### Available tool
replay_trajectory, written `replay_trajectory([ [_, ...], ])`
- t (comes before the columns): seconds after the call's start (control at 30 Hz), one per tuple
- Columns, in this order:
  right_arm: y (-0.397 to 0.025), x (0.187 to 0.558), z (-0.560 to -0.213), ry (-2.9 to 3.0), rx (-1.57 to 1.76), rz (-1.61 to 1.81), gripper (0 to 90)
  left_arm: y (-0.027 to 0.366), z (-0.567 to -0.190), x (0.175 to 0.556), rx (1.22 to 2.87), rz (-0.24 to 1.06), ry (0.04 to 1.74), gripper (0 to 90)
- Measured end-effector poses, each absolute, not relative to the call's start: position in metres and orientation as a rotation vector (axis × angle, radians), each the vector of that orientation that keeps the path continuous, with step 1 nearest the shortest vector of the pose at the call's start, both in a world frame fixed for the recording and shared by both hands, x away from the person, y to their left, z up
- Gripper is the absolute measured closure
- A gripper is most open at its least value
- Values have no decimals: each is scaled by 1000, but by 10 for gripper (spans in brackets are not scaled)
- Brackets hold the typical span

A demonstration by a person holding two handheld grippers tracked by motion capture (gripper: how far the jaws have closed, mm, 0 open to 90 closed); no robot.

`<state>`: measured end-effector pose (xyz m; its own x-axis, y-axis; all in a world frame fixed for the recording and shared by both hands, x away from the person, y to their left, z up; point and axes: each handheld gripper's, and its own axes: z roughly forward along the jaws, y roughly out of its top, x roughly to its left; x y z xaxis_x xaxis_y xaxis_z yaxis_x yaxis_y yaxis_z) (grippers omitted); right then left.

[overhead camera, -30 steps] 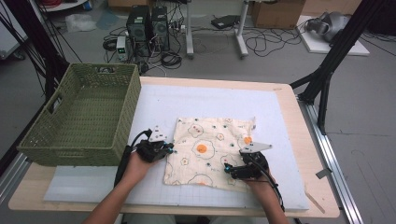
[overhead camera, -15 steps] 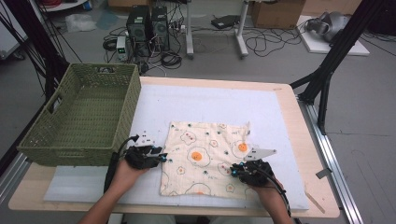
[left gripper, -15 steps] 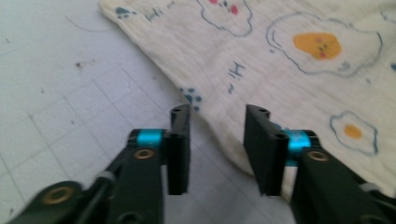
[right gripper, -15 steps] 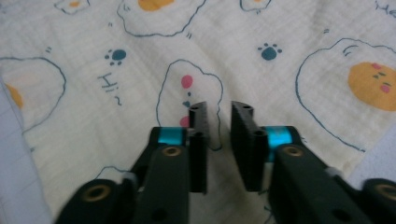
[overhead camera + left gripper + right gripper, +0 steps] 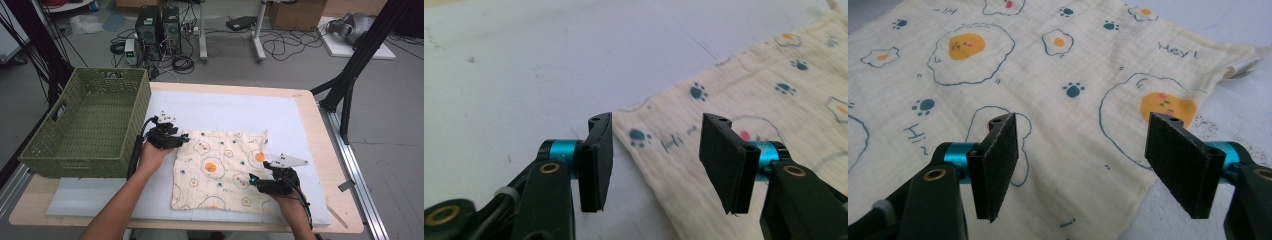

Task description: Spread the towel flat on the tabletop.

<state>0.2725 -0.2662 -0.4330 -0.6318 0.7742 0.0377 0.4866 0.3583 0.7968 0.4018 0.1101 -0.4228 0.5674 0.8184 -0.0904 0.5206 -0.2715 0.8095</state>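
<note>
A cream cloth (image 5: 220, 167) printed with fried eggs and paw marks lies flat on the white mat (image 5: 225, 112). My left gripper (image 5: 182, 139) sits at the cloth's far left corner. In the left gripper view it (image 5: 654, 155) is open, with the edge of the cloth (image 5: 774, 100) running between its jaws. My right gripper (image 5: 252, 179) rests over the cloth's near right part. In the right gripper view it (image 5: 1083, 155) is open wide just above the cloth (image 5: 1048, 75), holding nothing.
A green woven basket (image 5: 90, 125) stands at the table's left, close to my left hand. The wooden table edge (image 5: 320, 130) borders the mat on the right. Beyond the table are computers, cables and stand legs on the floor.
The cloth's near edge was drawn toward the person and now lies spread out. My left gripper has since moved away to the far left corner. The right gripper has barely shifted.
</note>
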Motion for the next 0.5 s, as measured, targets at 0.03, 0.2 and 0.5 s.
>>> replay_trajectory([
  [0.03, -267, 273, -433, 2280, 1106, 1156, 292, 109, -424, 404, 1933, 446, 1082, 478],
  [0.2, -269, 274, -433, 2275, 1111, 1165, 295, 102, -437, 414, 2000, 438, 1086, 481],
  [0.5, -268, 275, -436, 2286, 1116, 1157, 305, 98, -444, 416, 2084, 577, 1060, 862],
])
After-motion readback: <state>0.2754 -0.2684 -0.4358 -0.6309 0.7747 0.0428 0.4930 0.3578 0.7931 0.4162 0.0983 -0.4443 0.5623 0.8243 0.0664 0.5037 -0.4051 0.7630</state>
